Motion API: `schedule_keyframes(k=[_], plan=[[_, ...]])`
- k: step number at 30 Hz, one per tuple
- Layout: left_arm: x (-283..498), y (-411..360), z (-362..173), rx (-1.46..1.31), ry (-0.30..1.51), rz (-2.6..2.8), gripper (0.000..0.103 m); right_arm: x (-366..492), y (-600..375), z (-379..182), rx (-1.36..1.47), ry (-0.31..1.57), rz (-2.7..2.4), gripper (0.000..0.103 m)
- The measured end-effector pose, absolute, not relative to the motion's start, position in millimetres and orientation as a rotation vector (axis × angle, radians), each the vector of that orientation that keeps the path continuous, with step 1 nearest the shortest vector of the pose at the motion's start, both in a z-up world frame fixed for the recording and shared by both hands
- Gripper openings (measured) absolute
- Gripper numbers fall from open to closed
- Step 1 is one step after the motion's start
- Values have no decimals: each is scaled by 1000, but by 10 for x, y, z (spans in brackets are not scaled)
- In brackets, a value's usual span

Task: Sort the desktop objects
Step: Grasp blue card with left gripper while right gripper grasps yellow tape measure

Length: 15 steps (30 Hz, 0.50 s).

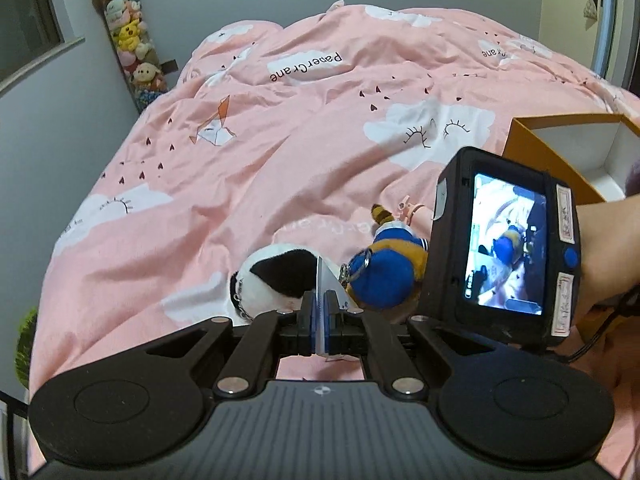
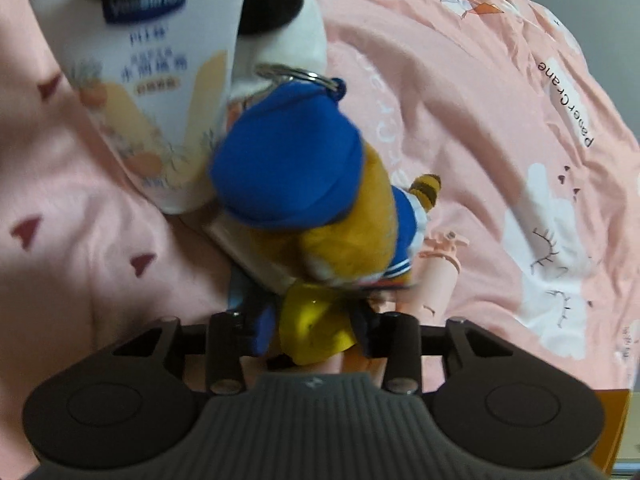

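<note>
- While the left gripper clamps the flat crimped end of a white plastic cream tube, the tube hangs over the pink printed quilt.
- Half-spread, the right gripper straddles the yellow feet of a blue-capped orange plush keychain, pads not pressing.
- At ten o'clock from that plush lies a black-and-white plush.
- An orange cardboard box sits at two o'clock.

Black ribbed left gripper, blue-padded fingers, silver screws, bare hand
</note>
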State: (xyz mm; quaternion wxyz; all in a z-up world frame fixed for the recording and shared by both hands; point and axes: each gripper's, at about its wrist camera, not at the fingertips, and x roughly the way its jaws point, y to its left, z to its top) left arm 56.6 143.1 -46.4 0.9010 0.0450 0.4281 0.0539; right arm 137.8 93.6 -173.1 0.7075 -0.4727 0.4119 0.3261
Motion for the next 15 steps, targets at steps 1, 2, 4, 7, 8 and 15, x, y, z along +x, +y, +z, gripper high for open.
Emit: schedule_keyframes(k=[1,2,4,7,8,15], plan=[[556,1437,-459,80,888,105,3,1404,911,-1722,-1033,929,711,34],[543,1434,-455,70,887,100,3,1432,878,-1688,-1007,939,710,31],[530,1430,-445,53,887,87,2,1482,812,-1583,-955,955,709,26],[503,1410,-412,26,880,68,1,1576,693,-1334,-828,1007,721,22],[489,1400,-394,18,874,60,1,1604,644,-1245,-779,1030,737,22],[373,1350,-246,-29,847,30,0,1650,313,-783,-477,1152,782,21]])
